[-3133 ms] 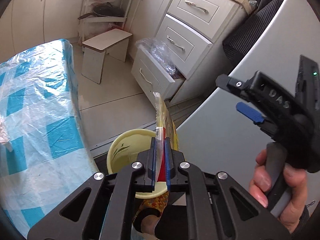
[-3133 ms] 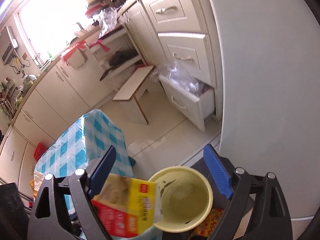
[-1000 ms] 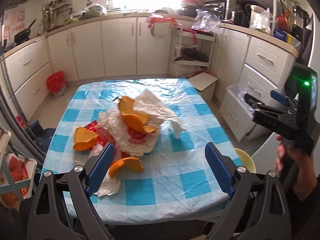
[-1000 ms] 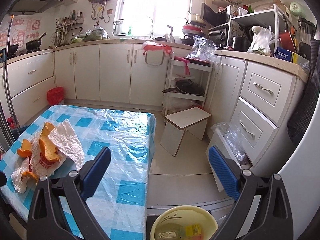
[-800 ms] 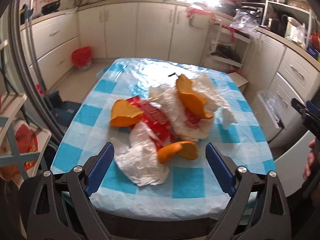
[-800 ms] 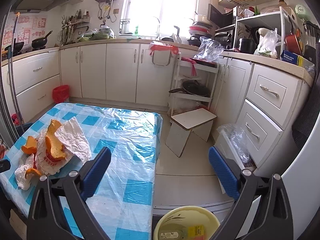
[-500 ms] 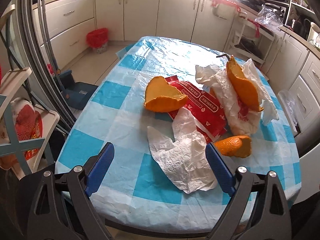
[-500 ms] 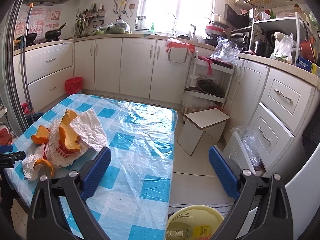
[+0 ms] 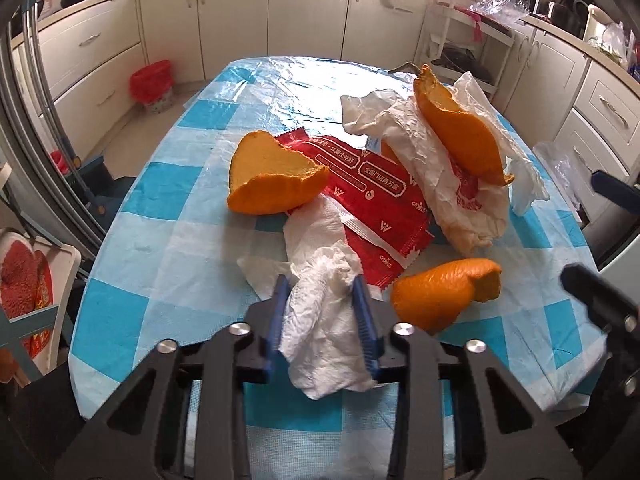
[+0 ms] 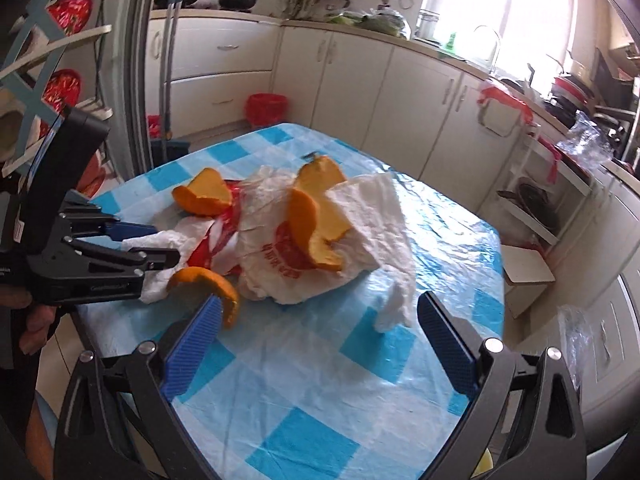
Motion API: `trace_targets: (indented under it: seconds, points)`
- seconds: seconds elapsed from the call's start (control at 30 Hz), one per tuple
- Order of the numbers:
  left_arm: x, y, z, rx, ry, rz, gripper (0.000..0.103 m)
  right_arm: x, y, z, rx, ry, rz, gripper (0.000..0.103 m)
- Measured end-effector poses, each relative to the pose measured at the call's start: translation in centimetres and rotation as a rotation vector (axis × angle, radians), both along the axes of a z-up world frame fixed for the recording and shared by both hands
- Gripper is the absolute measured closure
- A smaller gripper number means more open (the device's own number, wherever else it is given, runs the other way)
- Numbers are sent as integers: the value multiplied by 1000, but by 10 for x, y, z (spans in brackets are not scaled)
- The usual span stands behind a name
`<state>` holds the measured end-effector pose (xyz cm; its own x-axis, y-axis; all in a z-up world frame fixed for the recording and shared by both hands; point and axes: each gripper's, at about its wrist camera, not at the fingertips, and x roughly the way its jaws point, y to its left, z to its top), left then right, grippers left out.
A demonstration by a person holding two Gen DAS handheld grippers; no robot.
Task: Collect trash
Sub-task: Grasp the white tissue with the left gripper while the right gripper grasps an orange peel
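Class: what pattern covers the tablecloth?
Blue and white checks on the tablecloth, clearest in the right wrist view.

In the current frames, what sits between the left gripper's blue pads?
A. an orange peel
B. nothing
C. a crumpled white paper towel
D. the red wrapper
C: the left gripper has its pads either side of the crumpled white paper towel, pressing it in; the red wrapper and the nearest orange peel lie outside the pads.
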<state>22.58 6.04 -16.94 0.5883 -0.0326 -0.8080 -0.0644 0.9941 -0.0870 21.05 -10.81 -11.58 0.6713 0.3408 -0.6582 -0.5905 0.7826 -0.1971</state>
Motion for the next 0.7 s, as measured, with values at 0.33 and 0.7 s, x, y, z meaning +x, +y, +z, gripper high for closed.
trace_targets:
  seconds: [0.33,0.7]
  points:
    - [-6,36,-2,-61,-15,29,89,10,51,-25,67,192,142,34]
    - [-5,41,-7,-92,-43,38,88,19,53,-41,99,346,159,48]
